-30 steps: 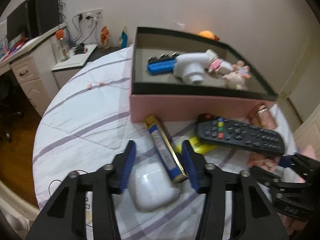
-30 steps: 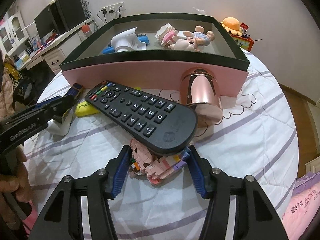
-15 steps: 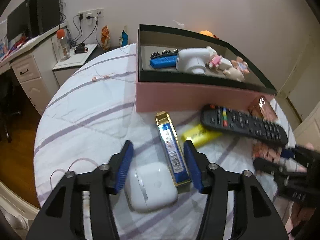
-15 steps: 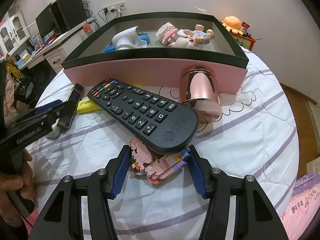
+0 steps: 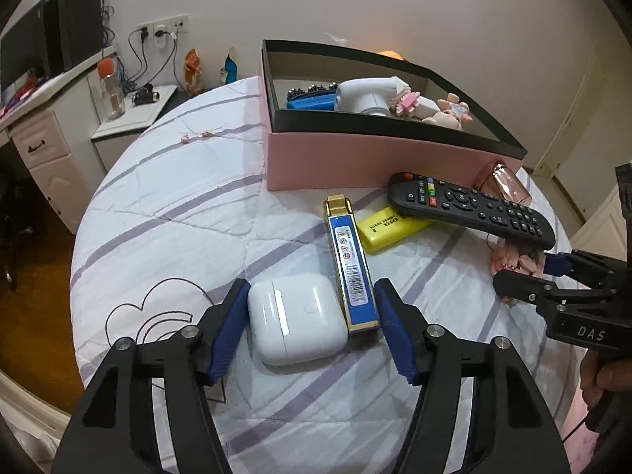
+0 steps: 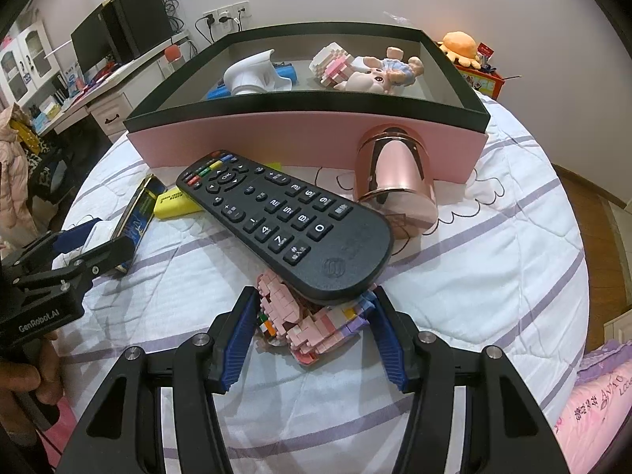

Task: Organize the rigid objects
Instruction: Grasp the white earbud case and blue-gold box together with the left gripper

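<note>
In the left wrist view my left gripper (image 5: 312, 328) stands open low over the table, straddling a white earbud case (image 5: 298, 318) and the near end of a blue and gold flat box (image 5: 349, 260); its pads sit close beside both. In the right wrist view my right gripper (image 6: 312, 324) is shut on a pink brick figure (image 6: 312, 328), which lies on the cloth. A black remote (image 6: 284, 221) rests with its near end on that figure. Behind stands a pink box with a black rim (image 6: 308, 138) holding toys.
A yellow block (image 5: 385, 229) lies under the remote's far end. A rose-gold cylinder (image 6: 395, 181) lies against the pink box. The round table (image 5: 166, 213) has a white cloth with purple stripes. A desk and drawers stand at the left, beyond the table's edge.
The left gripper has drawn back toward the table's near edge and opened slightly, so the case and the flat box's end now sit between its fingertips. The right gripper has not moved.
</note>
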Available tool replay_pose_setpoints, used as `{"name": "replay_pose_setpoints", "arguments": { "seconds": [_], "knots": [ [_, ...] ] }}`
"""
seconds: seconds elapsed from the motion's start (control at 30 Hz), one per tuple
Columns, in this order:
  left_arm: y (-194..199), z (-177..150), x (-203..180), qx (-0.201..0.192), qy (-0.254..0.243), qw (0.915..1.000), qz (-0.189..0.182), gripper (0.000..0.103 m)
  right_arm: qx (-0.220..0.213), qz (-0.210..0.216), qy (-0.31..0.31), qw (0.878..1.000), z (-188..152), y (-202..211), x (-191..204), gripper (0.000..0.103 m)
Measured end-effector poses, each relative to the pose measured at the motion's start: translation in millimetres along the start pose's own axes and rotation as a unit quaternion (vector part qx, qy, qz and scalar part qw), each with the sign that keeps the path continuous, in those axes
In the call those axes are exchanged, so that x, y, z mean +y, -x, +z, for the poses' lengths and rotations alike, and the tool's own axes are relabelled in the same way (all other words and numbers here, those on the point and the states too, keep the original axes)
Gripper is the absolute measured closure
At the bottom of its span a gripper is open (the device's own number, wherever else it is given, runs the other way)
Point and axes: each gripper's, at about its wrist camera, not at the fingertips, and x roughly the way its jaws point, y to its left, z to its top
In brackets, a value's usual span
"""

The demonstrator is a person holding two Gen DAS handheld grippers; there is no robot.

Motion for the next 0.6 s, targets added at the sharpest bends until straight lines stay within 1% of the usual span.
{"name": "replay_pose_setpoints", "arguments": {
  "seconds": [0.1, 0.17, 0.2, 0.23, 0.33, 0.47, 0.6],
  "knots": [
    [3, -2, -1, 0.003, 0.002, 1.0, -0.001, 0.041, 0.001, -0.001, 0.001, 1.0, 0, 1, 1, 0.046],
    [8, -6, -1, 0.004, 0.005, 1.0, 0.006, 0.036, 0.002, 0.0, 0.001, 1.0, 1, 0, 0, 0.046],
    [10, -9, -1, 0.004, 0.006, 1.0, 0.005, 0.031, 0.002, 0.0, 0.001, 1.0, 1, 0, 1, 0.046],
    [12, -12, -1, 0.003, 0.004, 1.0, 0.001, 0.03, 0.002, 0.0, 0.001, 1.0, 1, 0, 0, 0.046],
    [13, -18, -1, 0.004, 0.0, 1.0, -0.002, 0.031, 0.002, 0.0, 0.001, 1.0, 1, 1, 0, 0.046],
    [12, -13, 3, 0.0, 0.008, 1.0, 0.006, 0.031, 0.002, 0.001, 0.001, 1.0, 0, 1, 0, 0.046],
    [13, -15, 2, 0.01, -0.025, 0.9994, 0.022, 0.03, 0.002, 0.002, 0.0, 1.0, -2, 3, -1, 0.046]
  ]
}}
